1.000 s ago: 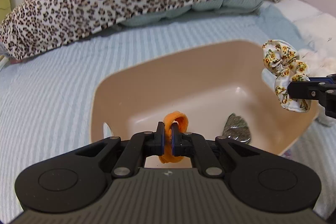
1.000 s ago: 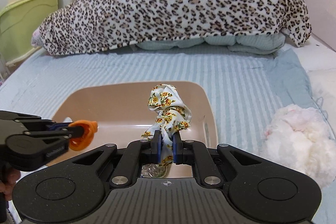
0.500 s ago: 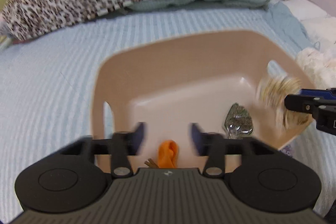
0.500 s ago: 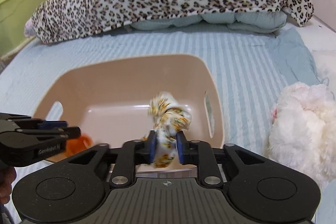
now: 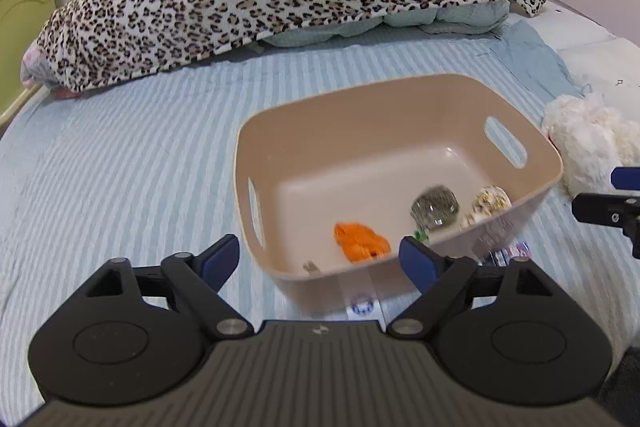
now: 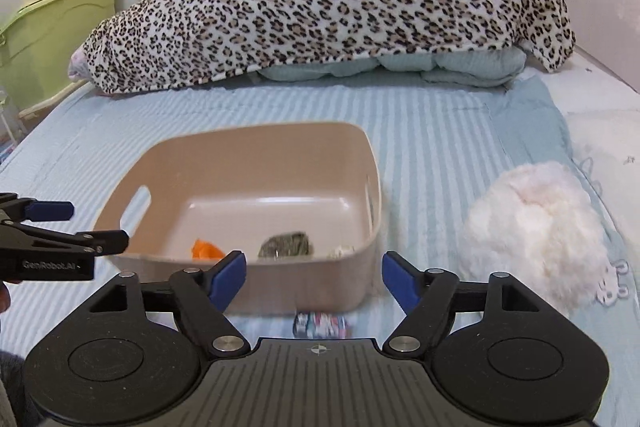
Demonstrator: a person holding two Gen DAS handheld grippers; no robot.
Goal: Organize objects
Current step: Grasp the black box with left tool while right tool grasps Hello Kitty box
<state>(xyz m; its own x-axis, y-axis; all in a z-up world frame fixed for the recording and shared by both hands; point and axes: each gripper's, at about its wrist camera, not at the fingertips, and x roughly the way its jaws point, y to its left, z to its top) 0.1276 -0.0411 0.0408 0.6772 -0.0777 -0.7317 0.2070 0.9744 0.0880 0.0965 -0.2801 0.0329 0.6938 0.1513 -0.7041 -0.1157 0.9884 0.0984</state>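
We are holding both grippers wide and empty, their jaws having just been opening. The orange hair tie is lying in the basket, just ahead of the left gripper. A small packet is lying crosswise just ahead of the right gripper, the nearer one.

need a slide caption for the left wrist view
Left tool open above the beige bin on the striped bed, its jaws just opened; orange scrunchie now lies inside.
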